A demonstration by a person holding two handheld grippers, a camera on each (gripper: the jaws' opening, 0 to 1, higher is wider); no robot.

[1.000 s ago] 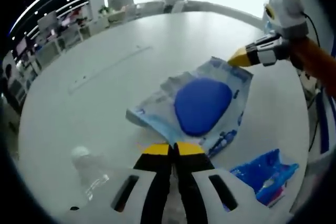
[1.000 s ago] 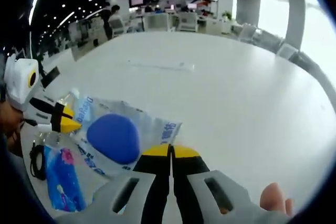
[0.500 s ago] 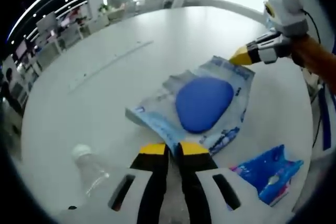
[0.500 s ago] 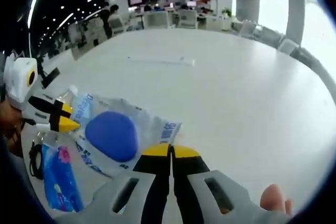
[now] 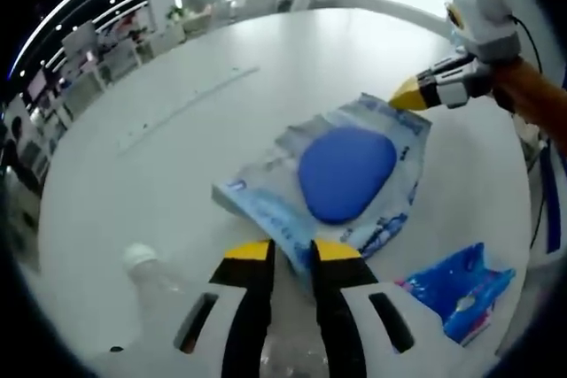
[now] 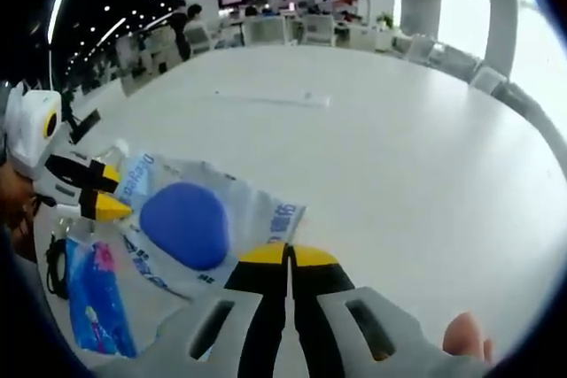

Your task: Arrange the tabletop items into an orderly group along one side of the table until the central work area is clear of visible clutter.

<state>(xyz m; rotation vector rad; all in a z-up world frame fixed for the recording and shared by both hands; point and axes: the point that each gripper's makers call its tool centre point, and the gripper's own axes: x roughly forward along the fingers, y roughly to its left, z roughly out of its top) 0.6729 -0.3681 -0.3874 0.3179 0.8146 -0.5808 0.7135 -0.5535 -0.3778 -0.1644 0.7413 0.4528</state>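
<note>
Left gripper view: pouch (image 5: 341,174) flat on the tabletop (image 5: 177,130) mid-frame, with a small packet (image 5: 461,289) lower right of it and a bottle (image 5: 151,272) lying lower left. Own hand-held gripper (image 5: 292,252) bottom centre, just below the pouch edge. Other hand-held gripper (image 5: 409,95) upper right, at the pouch's far corner. Right gripper view: pouch (image 6: 190,223) left of centre, packet (image 6: 93,303) lower left, office desks behind the tabletop (image 6: 399,157).

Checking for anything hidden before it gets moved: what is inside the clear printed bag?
Through the clear printed bag, one rounded blue pad-like item shows. Its underside and anything beneath it are covered. The bag lies flat on the white table.
</note>
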